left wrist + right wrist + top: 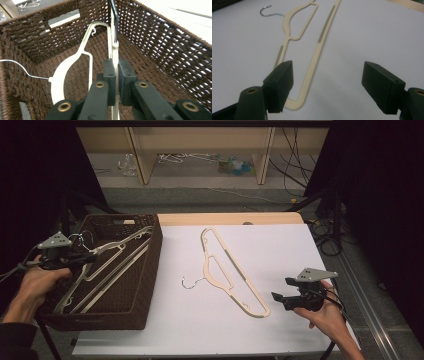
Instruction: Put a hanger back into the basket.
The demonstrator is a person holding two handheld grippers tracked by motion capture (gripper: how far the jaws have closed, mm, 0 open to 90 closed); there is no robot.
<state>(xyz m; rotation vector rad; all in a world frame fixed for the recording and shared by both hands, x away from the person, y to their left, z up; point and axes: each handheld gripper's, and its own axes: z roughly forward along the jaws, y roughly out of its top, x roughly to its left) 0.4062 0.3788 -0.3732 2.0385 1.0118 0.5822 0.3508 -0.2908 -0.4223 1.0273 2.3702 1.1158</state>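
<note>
Left gripper view: left gripper (115, 75) pinches a basket hanger (115, 53), which may snag the wicker basket (160, 42); right gripper (328, 86) gapes, empty.

The left gripper (82, 257) sits at the counter's left edge, its jaws pressed together on a thin cream bar. The right gripper (283, 289), near the right front corner, has its jaws spread wide apart.

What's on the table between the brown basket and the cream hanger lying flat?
Nothing: in the high view, bare white table separates the basket from the hanger, whose metal hook points toward the basket.
</note>
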